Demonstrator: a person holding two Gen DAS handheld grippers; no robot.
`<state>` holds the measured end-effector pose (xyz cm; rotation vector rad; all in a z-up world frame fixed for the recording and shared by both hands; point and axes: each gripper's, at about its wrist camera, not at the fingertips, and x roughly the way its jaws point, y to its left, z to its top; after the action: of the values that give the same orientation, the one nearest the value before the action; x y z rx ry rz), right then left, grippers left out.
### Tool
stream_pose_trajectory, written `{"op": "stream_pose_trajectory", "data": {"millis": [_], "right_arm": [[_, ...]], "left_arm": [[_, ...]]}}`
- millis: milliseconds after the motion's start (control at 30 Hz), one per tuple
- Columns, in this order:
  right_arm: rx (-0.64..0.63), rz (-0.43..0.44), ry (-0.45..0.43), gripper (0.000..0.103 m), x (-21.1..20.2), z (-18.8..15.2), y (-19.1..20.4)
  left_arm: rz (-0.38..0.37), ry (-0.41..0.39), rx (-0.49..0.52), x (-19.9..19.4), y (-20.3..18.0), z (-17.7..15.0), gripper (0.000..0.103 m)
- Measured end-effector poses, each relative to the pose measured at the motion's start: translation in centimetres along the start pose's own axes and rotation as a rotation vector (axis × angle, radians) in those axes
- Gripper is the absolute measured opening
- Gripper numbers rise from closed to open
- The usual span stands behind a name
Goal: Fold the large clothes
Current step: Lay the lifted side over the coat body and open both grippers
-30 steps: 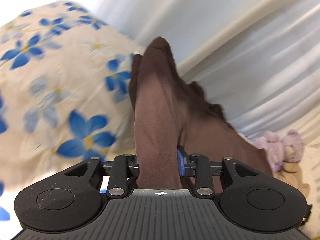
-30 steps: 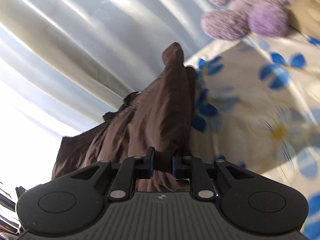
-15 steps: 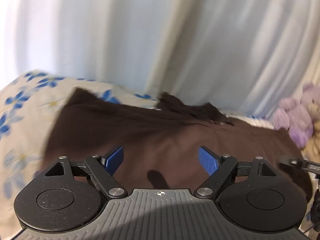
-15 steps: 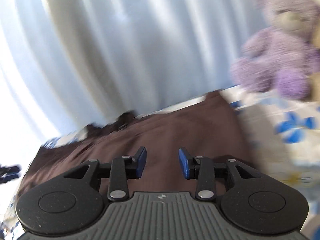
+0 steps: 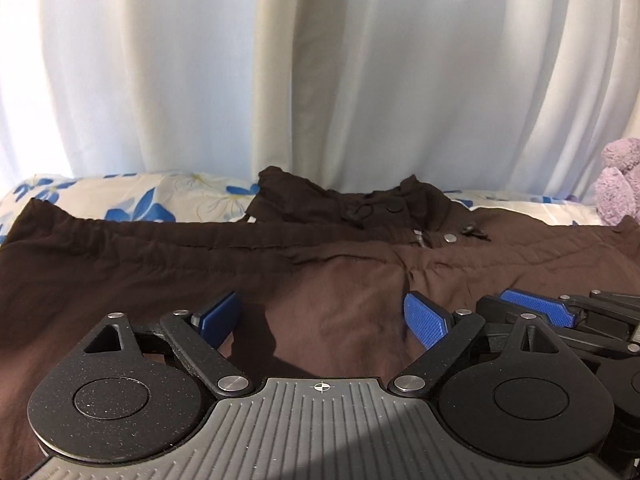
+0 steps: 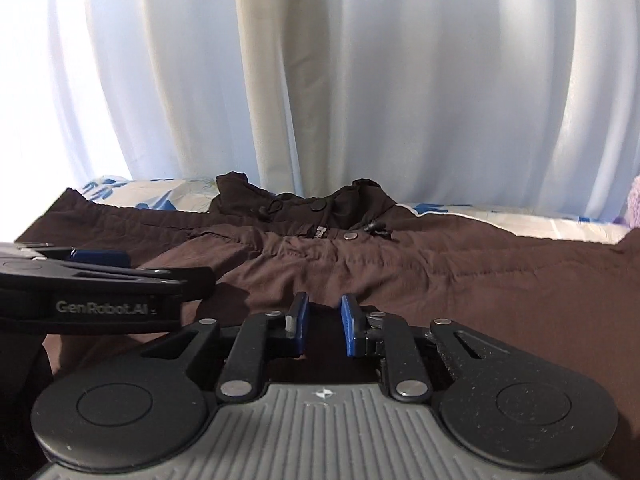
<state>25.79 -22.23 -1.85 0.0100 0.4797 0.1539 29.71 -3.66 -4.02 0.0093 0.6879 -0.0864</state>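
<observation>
Lying flat across the floral bed sheet (image 5: 132,208) before white curtains (image 5: 320,60) — brown jacket (image 5: 340,280), collar farthest away. Left view: left gripper (image 5: 324,316) fingers wide and opening, nothing between; right gripper (image 5: 540,312) just beside. Right view: right gripper (image 6: 323,326) fingers narrow, closing — empty, above the jacket (image 6: 440,272).

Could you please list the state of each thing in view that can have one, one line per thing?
Brown jacket: spread flat on the bed, collar toward the curtain, held by neither gripper.
Left hand-held gripper: jaws wide and opening, nothing between the pads.
Right hand-held gripper: jaws narrow and closing, pads gripping nothing.
Curtain: drawn shut.
Purple plush toy: sitting at the bed's far edge.
</observation>
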Motion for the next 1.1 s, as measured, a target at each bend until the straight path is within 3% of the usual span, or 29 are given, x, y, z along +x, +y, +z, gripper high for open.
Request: {"op": "stream_pose_trajectory", "data": {"millis": [400, 500, 567, 633, 733, 800, 933, 967, 1033, 1100], "right_arm": [[0.008, -0.001, -0.048, 0.015, 1.8, -1.0, -0.9], [-0.008, -0.006, -0.031, 0.015, 1.2, -0.6, -0.7], [-0.039, -0.025, -0.032, 0.015, 0.6, 0.1, -1.0], [-0.026, -0.075, -0.039, 0.015, 0.3, 0.2, -2.9], [0.077, -0.128, -0.031, 0.014, -0.1, -0.4, -7.5], [0.123, -0.151, -0.042, 0.004, -1.0, -0.9, -10.1], [0.165, -0.289, -0.065, 0.003, -3.0, -1.7, -15.0], [0.223, -0.296, -0.074, 0.003, -3.5, -2.4, -16.7], [0.449, -0.206, -0.101, 0.000, -4.2, -3.8, -20.5], [0.501, -0.168, -0.111, 0.000, -4.2, -4.2, -21.4]], "left_arm": [[-0.009, -0.048, -0.023, 1.9, 0.4, -1.2, 0.099], [-0.030, -0.034, 0.011, 1.4, 1.0, -0.3, 0.099], [0.001, -0.059, 0.031, 1.0, 2.0, 0.1, 0.099], [0.065, -0.081, 0.035, 1.0, 3.4, 0.2, 0.099], [0.099, -0.065, -0.035, 1.7, 6.4, -0.4, 0.099], [0.054, -0.071, -0.084, 1.7, 8.1, -0.9, 0.099], [0.010, -0.085, -0.104, 1.7, 8.9, -1.4, 0.098], [0.000, -0.088, -0.114, 1.8, 9.1, -1.4, 0.099], [-0.022, -0.083, -0.131, 2.2, 9.5, -1.4, 0.100], [-0.030, -0.078, -0.129, 2.1, 9.5, -1.2, 0.101]]}}
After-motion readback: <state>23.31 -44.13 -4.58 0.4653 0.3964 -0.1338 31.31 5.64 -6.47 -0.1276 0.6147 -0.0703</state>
